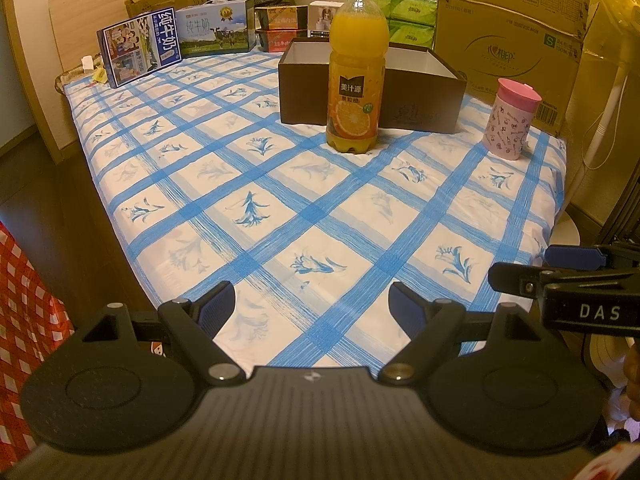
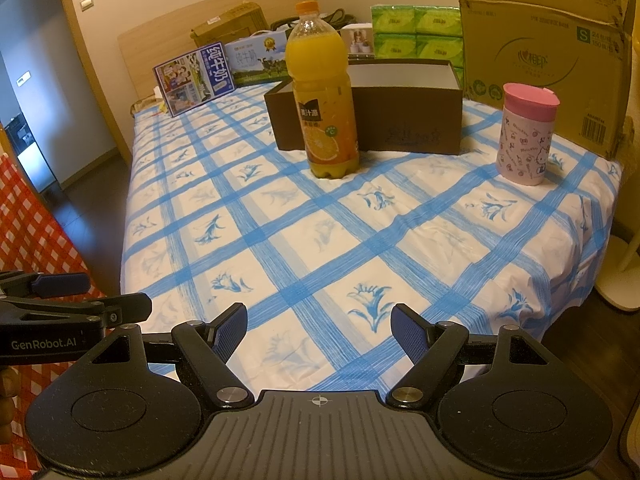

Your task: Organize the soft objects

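Note:
A tall orange juice bottle point(image 1: 357, 68) point(image 2: 325, 96) stands upright on the blue-checked tablecloth point(image 1: 280, 200) point(image 2: 320, 248), just in front of an open dark brown box point(image 1: 420, 92) point(image 2: 404, 116). A pink lidded cup point(image 1: 510, 118) point(image 2: 527, 134) stands to the right of them. My left gripper point(image 1: 312, 304) is open and empty over the table's near edge. My right gripper point(image 2: 319, 326) is open and empty beside it, also at the near edge. Each gripper shows at the side of the other's view. Green tissue packs point(image 1: 408, 20) point(image 2: 416, 32) are stacked behind the box.
Milk cartons point(image 1: 140, 46) point(image 2: 194, 76) and small boxes line the table's far edge. A large cardboard box point(image 1: 516, 40) point(image 2: 548, 60) stands at the far right. A red checked cloth point(image 1: 24, 300) point(image 2: 28, 224) is at the left. A white stand base point(image 2: 618, 272) is on the floor, right.

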Demonstrator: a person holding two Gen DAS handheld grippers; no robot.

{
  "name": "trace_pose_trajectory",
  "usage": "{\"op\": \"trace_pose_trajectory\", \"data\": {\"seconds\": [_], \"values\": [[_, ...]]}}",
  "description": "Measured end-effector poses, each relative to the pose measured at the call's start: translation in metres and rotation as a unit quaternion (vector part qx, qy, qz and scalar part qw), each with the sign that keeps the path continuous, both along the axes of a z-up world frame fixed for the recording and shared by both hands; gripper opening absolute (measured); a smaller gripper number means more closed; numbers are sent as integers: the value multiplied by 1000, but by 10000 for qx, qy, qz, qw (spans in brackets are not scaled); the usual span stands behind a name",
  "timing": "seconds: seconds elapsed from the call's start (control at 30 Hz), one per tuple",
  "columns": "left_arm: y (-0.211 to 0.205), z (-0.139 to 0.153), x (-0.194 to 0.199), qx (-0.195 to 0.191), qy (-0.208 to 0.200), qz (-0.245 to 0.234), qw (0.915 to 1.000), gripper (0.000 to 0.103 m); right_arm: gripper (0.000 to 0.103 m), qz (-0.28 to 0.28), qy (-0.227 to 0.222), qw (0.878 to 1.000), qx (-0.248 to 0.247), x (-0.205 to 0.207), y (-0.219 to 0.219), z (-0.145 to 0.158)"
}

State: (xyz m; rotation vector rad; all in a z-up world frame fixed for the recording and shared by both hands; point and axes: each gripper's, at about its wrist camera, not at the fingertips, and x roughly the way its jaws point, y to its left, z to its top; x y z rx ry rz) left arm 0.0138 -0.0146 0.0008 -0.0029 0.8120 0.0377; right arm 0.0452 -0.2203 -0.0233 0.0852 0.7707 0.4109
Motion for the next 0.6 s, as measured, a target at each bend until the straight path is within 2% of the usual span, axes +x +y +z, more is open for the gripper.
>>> {"op": "trace_pose_trajectory", "data": {"seconds": [0.6], "values": [[1,-10,9,-13,164,30,9999,83,78,-67,147,9999,-21,7,0,-9]]}}
